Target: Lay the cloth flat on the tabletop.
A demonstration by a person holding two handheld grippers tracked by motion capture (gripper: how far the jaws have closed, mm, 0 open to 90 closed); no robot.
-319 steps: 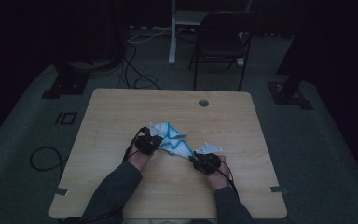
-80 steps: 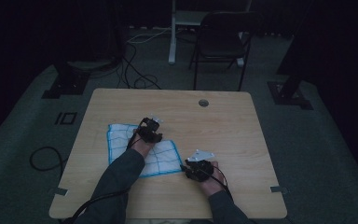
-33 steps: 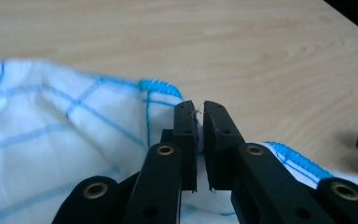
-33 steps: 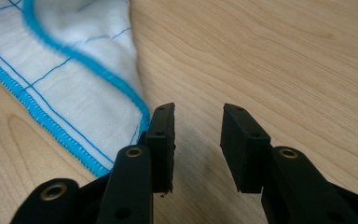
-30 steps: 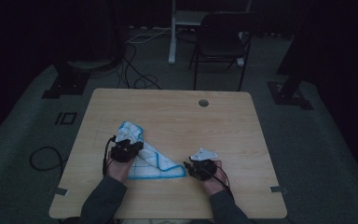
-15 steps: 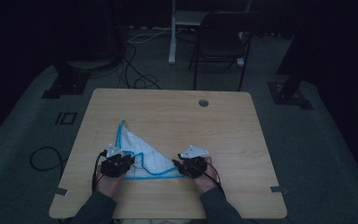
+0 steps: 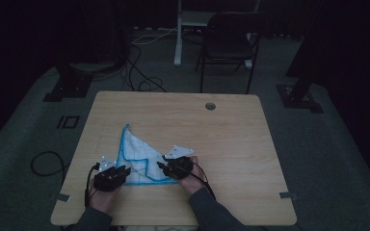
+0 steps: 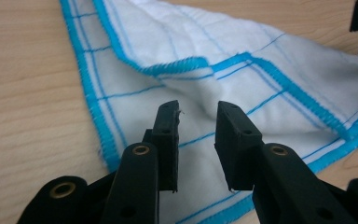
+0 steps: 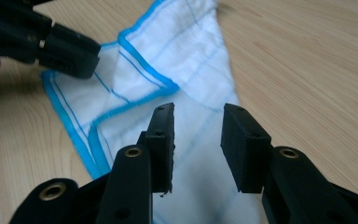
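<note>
Folding the white, blue-edged cloth (image 7: 137,159) lying as a triangle on the desk's (image 7: 231,139) near left, I hold my left gripper (image 8: 196,140), jaws just opening, and right gripper (image 9: 196,140) empty above it, ready for a corner regrasp.

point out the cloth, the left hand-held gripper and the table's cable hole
cloth (image 7: 136,154), high view, white middle of the folded triangle
left hand-held gripper (image 8: 196,135), left gripper view, gap between its fingertips
cable hole (image 7: 210,106), high view, centre of the round hole
</note>
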